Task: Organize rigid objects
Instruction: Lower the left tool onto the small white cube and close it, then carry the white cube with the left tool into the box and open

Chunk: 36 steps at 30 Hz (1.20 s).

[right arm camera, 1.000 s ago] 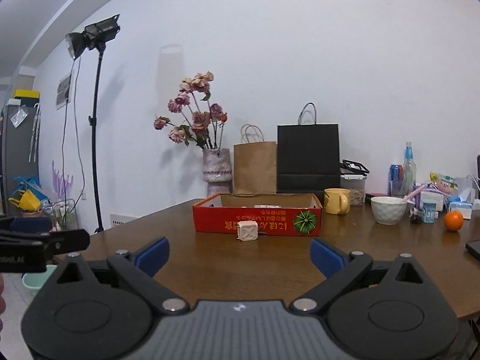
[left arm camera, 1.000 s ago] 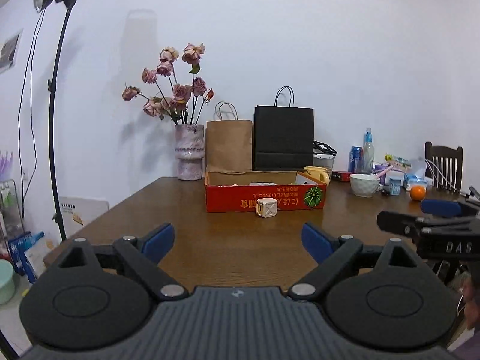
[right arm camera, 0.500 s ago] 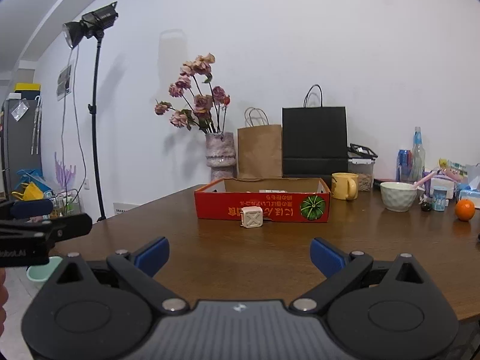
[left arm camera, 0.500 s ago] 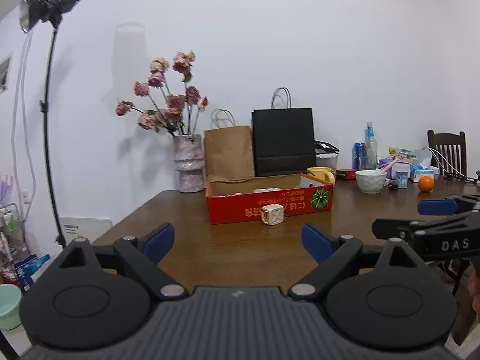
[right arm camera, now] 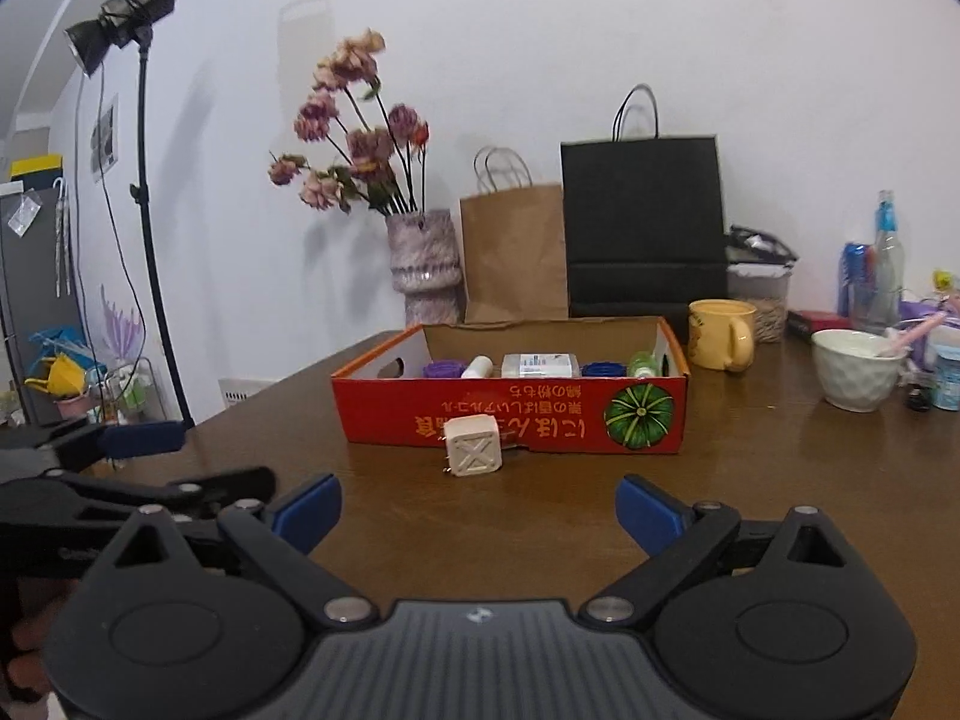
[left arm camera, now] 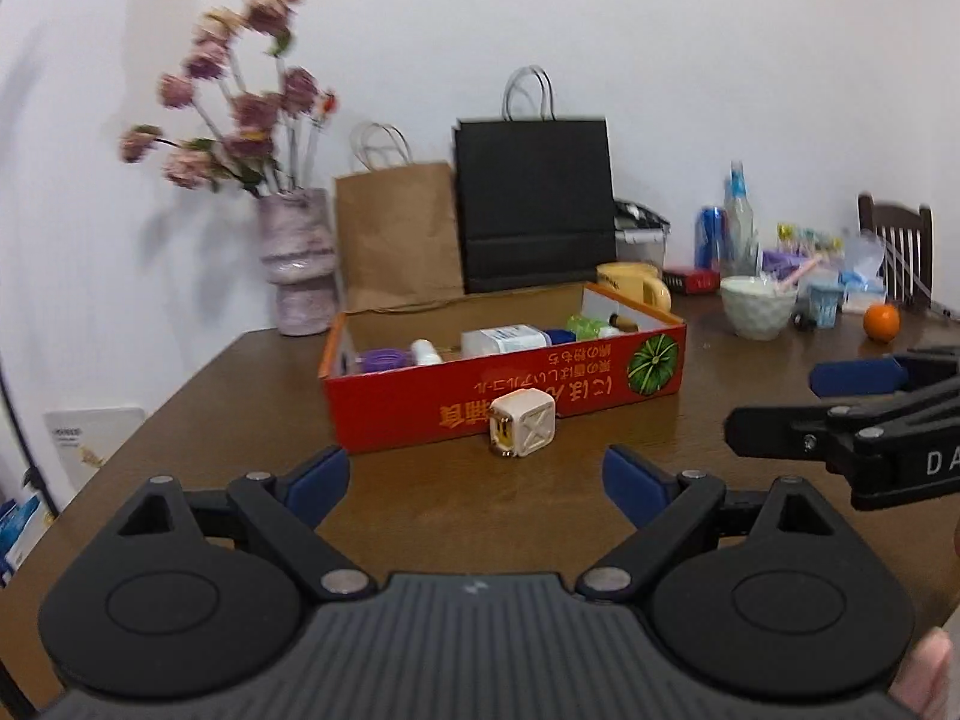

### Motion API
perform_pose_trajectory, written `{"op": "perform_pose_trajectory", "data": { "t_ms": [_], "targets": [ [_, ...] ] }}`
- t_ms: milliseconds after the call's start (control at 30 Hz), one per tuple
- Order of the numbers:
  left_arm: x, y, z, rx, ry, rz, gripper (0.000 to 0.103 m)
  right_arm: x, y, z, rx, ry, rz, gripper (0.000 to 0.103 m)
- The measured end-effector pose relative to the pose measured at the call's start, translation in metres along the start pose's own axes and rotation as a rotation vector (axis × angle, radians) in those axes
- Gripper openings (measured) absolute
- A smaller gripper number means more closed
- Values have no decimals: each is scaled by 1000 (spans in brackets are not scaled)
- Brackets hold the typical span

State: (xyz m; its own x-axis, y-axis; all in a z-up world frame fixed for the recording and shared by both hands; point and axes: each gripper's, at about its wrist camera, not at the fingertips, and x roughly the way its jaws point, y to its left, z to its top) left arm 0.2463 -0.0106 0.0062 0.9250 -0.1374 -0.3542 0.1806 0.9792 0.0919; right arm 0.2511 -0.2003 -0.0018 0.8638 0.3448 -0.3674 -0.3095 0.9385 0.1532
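Cream cube-shaped plug adapter (left arm camera: 522, 423) outstanding; both grippers spread wide and empty.

The adapter lies on the brown wooden table (left arm camera: 240, 396), just in front of the red cardboard box (left arm camera: 420, 402). Left gripper (left arm camera: 474, 477) and right gripper (right arm camera: 478, 504) are held near it. Compared with earlier frames, box and adapter are seen closer. Its protruding prongs could catch a finger, tipping it aside.

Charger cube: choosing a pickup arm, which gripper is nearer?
Left, barely. The left gripper sits just short of the cube, slightly to its left; the right gripper faces it squarely, a touch farther back.
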Motion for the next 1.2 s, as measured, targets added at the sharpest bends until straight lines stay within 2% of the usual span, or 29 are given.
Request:
{"op": "perform_pose_trajectory", "data": {
  "t_ms": [100, 200, 333, 400, 467, 600, 667, 700, 867, 1000, 1200],
  "targets": [
    [44, 4, 12, 3, 73, -27, 93, 30, -14, 14, 12, 31, 9, 92],
    [86, 7, 20, 8, 143, -85, 88, 60, -27, 24, 22, 56, 12, 92],
    [135, 7, 26, 9, 208, -169, 86, 99, -43, 32, 27, 109, 37, 85],
    [159, 8, 26, 14, 260, -194, 81, 118, -47, 34, 13, 146, 45, 78],
    [176, 6, 26, 28, 274, -185, 76, 136, -50, 32, -16, 194, 39, 66],
    [198, 6, 24, 29, 283, -186, 70, 160, -57, 28, -37, 232, 34, 56],
    [203, 9, 23, -5, 303, -234, 53, 167, -60, 24, -43, 241, 15, 14],
    [205, 9, 22, -10, 300, -252, 50, 170, -62, 23, -45, 244, 4, 9],
    [199, -3, 17, 39, 257, -249, 48, 178, -68, 18, -19, 248, 13, 8],
    [193, -11, 17, 34, 261, -194, 48, 177, -71, 18, -3, 238, 4, 8],
    [149, -14, 22, -5, 208, -143, 47, 145, -60, 22, -28, 184, -5, 8]
  ]
}}
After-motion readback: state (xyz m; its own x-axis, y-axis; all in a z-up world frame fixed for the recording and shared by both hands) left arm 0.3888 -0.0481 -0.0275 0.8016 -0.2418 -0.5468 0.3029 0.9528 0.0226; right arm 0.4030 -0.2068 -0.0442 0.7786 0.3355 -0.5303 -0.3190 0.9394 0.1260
